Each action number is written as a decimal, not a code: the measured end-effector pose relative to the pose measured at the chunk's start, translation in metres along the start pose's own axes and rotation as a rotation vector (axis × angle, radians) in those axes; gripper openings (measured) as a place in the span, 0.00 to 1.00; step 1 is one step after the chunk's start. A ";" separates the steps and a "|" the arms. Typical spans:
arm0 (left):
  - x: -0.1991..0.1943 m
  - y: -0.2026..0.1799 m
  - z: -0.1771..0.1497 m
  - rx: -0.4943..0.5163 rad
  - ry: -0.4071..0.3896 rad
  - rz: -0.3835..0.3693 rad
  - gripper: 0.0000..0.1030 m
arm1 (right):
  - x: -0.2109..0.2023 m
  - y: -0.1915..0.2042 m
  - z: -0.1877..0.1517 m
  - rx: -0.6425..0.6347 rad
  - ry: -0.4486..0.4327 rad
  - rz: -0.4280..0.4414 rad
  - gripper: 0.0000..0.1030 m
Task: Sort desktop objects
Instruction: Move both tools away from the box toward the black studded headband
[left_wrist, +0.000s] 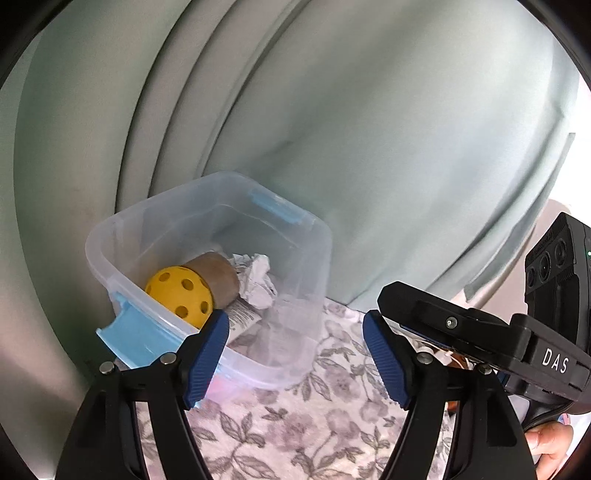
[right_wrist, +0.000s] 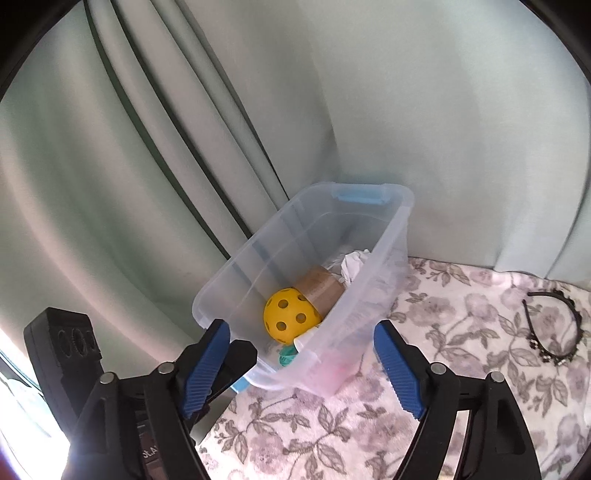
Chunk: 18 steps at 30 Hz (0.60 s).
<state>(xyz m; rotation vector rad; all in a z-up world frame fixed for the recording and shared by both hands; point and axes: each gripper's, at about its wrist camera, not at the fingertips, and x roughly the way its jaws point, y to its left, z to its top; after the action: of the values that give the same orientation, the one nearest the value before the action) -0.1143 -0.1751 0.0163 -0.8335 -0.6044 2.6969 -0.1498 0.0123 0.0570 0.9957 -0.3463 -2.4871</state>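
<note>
A clear plastic bin (left_wrist: 317, 236) (right_wrist: 400, 218) with blue latches stands on a floral cloth against a pale green curtain. Inside lie a yellow holed ball (left_wrist: 179, 295) (right_wrist: 291, 314), a brown cardboard roll (left_wrist: 216, 275) (right_wrist: 321, 286), crumpled white paper (left_wrist: 258, 280) (right_wrist: 354, 260) and a white tube (left_wrist: 243, 319). My left gripper (left_wrist: 295, 358) stands open just before the bin, nothing between its blue pads. My right gripper (right_wrist: 301, 365) is open too, its jaws wide in front of the bin's near corner, holding nothing. The right gripper's black body (left_wrist: 480, 332) shows at the right of the left wrist view.
A black beaded headband (right_wrist: 554, 328) lies on the floral cloth (right_wrist: 461, 332) to the right of the bin. The curtain (right_wrist: 147, 147) hangs close behind the bin. The table's edge runs at lower left in the right wrist view. A hand (left_wrist: 550, 443) holds the right gripper.
</note>
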 end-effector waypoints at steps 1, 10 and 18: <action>-0.001 -0.003 -0.001 0.005 0.001 -0.005 0.74 | -0.003 -0.001 -0.001 0.002 -0.005 -0.003 0.81; -0.010 -0.038 -0.016 0.044 0.009 -0.039 0.74 | -0.043 -0.013 -0.017 0.041 -0.060 -0.016 0.94; -0.001 -0.077 -0.036 0.088 0.042 -0.078 0.74 | -0.078 -0.045 -0.037 0.100 -0.114 -0.043 1.00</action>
<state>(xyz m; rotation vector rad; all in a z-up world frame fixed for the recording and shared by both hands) -0.0831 -0.0963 0.0252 -0.8245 -0.4946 2.6083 -0.0871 0.0867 0.0600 0.9108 -0.4937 -2.5935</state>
